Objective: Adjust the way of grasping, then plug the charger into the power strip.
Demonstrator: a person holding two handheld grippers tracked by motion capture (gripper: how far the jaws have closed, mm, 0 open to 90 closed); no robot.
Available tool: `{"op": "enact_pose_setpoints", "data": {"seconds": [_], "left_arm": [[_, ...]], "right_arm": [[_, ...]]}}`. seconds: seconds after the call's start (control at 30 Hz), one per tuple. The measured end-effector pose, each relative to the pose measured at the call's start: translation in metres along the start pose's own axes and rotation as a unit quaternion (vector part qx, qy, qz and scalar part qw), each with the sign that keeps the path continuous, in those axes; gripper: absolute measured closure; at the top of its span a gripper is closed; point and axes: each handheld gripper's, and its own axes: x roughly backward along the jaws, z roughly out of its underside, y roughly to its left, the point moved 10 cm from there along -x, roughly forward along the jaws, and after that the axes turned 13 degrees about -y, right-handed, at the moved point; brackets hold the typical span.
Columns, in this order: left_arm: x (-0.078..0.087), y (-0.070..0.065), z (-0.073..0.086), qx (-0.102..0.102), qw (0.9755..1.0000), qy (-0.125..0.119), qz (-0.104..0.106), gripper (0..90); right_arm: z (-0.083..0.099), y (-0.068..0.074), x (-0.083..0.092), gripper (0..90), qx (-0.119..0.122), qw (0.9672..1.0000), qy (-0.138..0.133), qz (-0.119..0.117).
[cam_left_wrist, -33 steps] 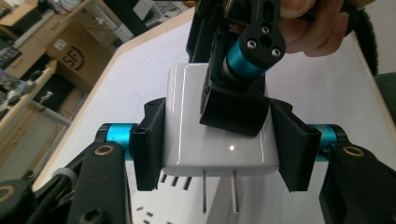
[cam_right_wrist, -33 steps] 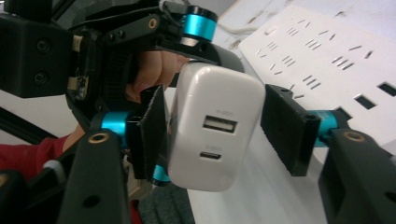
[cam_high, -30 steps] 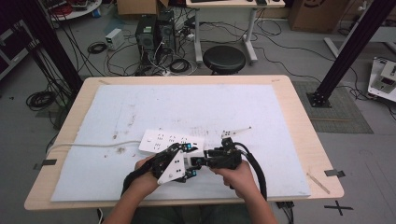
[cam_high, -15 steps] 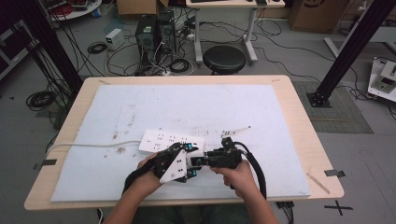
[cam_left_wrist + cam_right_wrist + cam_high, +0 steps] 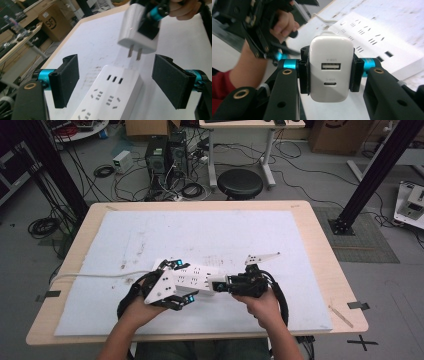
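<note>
Since the earlier frames, the left gripper [image 5: 172, 285] has been drawn back toward the left along the power strip [image 5: 200, 276], and its jaws have just been opening; in the left gripper view they now stand wide, one pad [image 5: 65, 80] on each side of the strip's near end [image 5: 110, 97], with nothing pressed between them. The right gripper [image 5: 220, 284] is seen much where it was in the high view, its jaws clamped on the white USB charger [image 5: 331, 67].

In the left gripper view the charger [image 5: 138, 30] is held above the end of the strip, its two flat prongs pointed down toward the sockets and clear of them. In the right gripper view the charger's back face is shown, with one USB-A port above one USB-C port, gripped by its two sides.

The strip lies flat on the white mat [image 5: 210, 232] covering the wooden table [image 5: 320, 240], near the person's edge, and its white cord [image 5: 90, 276] is run off to the left.
</note>
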Motion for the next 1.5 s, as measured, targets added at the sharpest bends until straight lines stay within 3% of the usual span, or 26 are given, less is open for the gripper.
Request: {"op": "enact_pose_setpoints", "data": {"seconds": [0.07, 0.1, 0.23, 0.37, 0.4, 0.47, 0.57, 0.63, 0.77, 0.8, 0.83, 0.87, 0.97, 1.0, 1.03, 1.07, 1.1, 1.13, 1.17, 1.2, 1.23, 1.27, 1.33, 1.37, 1.5], "left_arm": [[0.004, 0.004, 0.002, 0.008, 0.9999, 0.005, -0.007, 18.7], [0.013, 0.011, 0.003, 0.027, 0.9993, 0.007, -0.025, 18.3], [0.027, 0.02, 0.006, 0.047, 0.9977, 0.015, -0.046, 15.4], [0.048, 0.035, 0.016, 0.069, 0.9939, 0.031, -0.081, 14.8], [0.048, 0.035, 0.016, 0.069, 0.9939, 0.031, -0.081, 14.9], [0.059, 0.046, 0.022, 0.078, 0.991, 0.038, -0.102, 14.8], [0.064, 0.053, 0.024, 0.087, 0.9893, 0.041, -0.109, 14.9], [0.07, 0.062, 0.027, 0.094, 0.9869, 0.047, -0.122, 14.8], [0.075, 0.067, 0.031, 0.098, 0.9854, 0.048, -0.13, 14.8], [0.075, 0.067, 0.031, 0.098, 0.9854, 0.048, -0.13, 14.9], [0.076, 0.068, 0.033, 0.1, 0.9851, 0.049, -0.131, 14.8], [0.076, 0.068, 0.034, 0.1, 0.9852, 0.05, -0.13, 14.9], [0.075, 0.069, 0.037, 0.102, 0.9853, 0.051, -0.127, 14.9], [0.074, 0.069, 0.039, 0.099, 0.986, 0.056, -0.122, 14.9], [0.074, 0.069, 0.039, 0.099, 0.986, 0.056, -0.122, 14.9], [0.074, 0.069, 0.041, 0.098, 0.986, 0.056, -0.123, 14.9], [0.074, 0.069, 0.041, 0.099, 0.9861, 0.054, -0.122, 14.9], [0.075, 0.069, 0.041, 0.1, 0.9861, 0.052, -0.122, 14.8], [0.076, 0.068, 0.042, 0.099, 0.9864, 0.053, -0.121, 14.9], [0.076, 0.068, 0.042, 0.099, 0.9864, 0.053, -0.121, 14.9], [0.077, 0.067, 0.044, 0.1, 0.986, 0.055, -0.122, 14.9], [0.077, 0.067, 0.044, 0.1, 0.986, 0.055, -0.122, 14.8], [0.08, 0.066, 0.049, 0.098, 0.986, 0.063, -0.119, 14.9], [0.08, 0.066, 0.049, 0.098, 0.986, 0.063, -0.119, 14.9], [0.085, 0.064, 0.053, 0.1, 0.9852, 0.07, -0.12, 14.9]], "right_arm": [[-0.001, 0.0, 0.001, 63.1, 0.009, 0.9999, 0.001, 0.011], [-0.002, 0.0, 0.002, 63.1, 0.015, 0.9998, -0.001, 0.01], [-0.007, -0.002, 0.007, 63.1, 0.038, 0.9989, -0.004, 0.029], [-0.012, -0.003, 0.013, 63.1, 0.062, 0.9971, -0.007, 0.043], [-0.012, -0.003, 0.013, 63.1, 0.062, 0.9971, -0.007, 0.043], [-0.014, -0.005, 0.018, 63.1, 0.076, 0.9958, -0.005, 0.052], [-0.018, -0.007, 0.022, 63.1, 0.097, 0.9936, -0.004, 0.058], [-0.021, -0.008, 0.022, 63.2, 0.109, 0.9922, -0.005, 0.061], [-0.029, -0.012, 0.016, 63.2, 0.147, 0.9863, -0.007, 0.076], [-0.029, -0.012, 0.016, 63.2, 0.147, 0.9863, -0.007, 0.076], [-0.032, -0.014, 0.01, 63.2, 0.172, 0.9813, -0.004, 0.086], [-0.033, -0.015, 0.007, 63.2, 0.184, 0.9785, 0.002, 0.093], [-0.035, -0.019, 0.002, 63.2, 0.201, 0.9736, 0.021, 0.106], [-0.037, -0.024, -0.003, 63.2, 0.225, 0.9661, 0.044, 0.119], [-0.037, -0.024, -0.003, 63.2, 0.225, 0.9661, 0.044, 0.119], [-0.039, -0.029, -0.005, 63.2, 0.237, 0.9606, 0.07, 0.127], [-0.039, -0.03, -0.006, 63.2, 0.24, 0.959, 0.083, 0.127], [-0.041, -0.032, -0.006, 63.2, 0.251, 0.9546, 0.094, 0.13], [-0.042, -0.034, -0.007, 63.2, 0.253, 0.9524, 0.105, 0.134], [-0.042, -0.034, -0.007, 63.2, 0.253, 0.9524, 0.105, 0.134], [-0.045, -0.036, -0.007, 63.2, 0.263, 0.9475, 0.127, 0.131], [-0.045, -0.036, -0.007, 63.2, 0.263, 0.9475, 0.127, 0.131], [-0.05, -0.04, -0.008, 63.2, 0.267, 0.9431, 0.153, 0.125], [-0.05, -0.04, -0.008, 63.2, 0.267, 0.9431, 0.153, 0.125], [-0.056, -0.043, -0.014, 63.2, 0.268, 0.9355, 0.2, 0.115]]}}
